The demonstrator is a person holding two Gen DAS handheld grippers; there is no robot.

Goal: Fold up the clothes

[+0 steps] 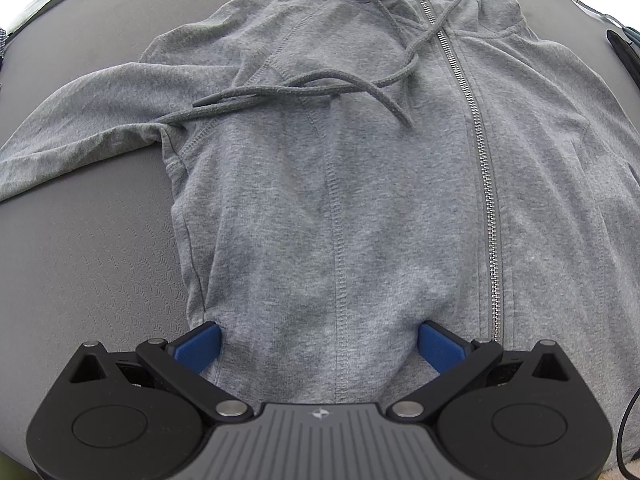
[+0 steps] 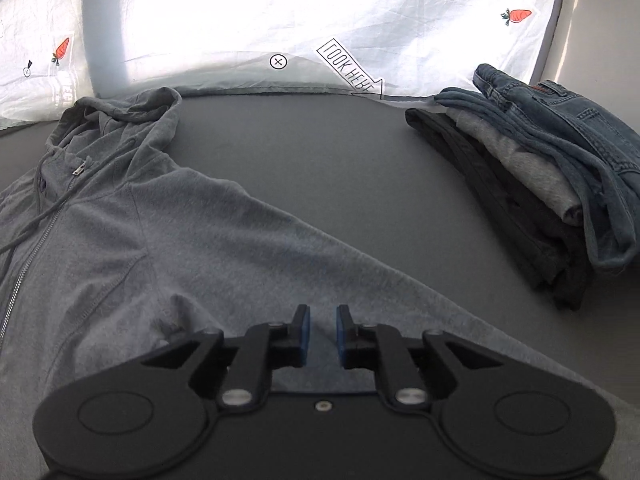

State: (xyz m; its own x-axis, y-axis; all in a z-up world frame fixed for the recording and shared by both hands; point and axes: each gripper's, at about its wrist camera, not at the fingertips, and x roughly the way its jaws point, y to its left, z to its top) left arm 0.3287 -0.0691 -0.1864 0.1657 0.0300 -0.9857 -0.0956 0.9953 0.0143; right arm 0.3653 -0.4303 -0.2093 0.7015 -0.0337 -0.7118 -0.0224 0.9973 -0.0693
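From the left wrist, a grey hoodie (image 1: 360, 200) lies flat and zipped on the dark surface (image 1: 92, 260). The left hand-held gripper (image 1: 320, 346) is wide open over its bottom edge, holding nothing.

From the right wrist, the right hand-held gripper (image 2: 323, 334) is almost closed above the hoodie's sleeve (image 2: 300, 256), with just a small gap. A pile of folded clothes (image 2: 540, 184) sits well apart.

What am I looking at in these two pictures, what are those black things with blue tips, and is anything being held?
Each picture comes from a camera mounted on a hand-held gripper, looking along its two blue-tipped fingers. A person carries one in each hand. The left gripper points down at a grey zip hoodie spread flat on a grey table; its fingers stand wide open around the hem, not pinching. The right gripper is over the hoodie's sleeve, nearly shut; whether it pinches cloth is unclear. Beyond lies a stack of folded clothes and a white printed sheet.
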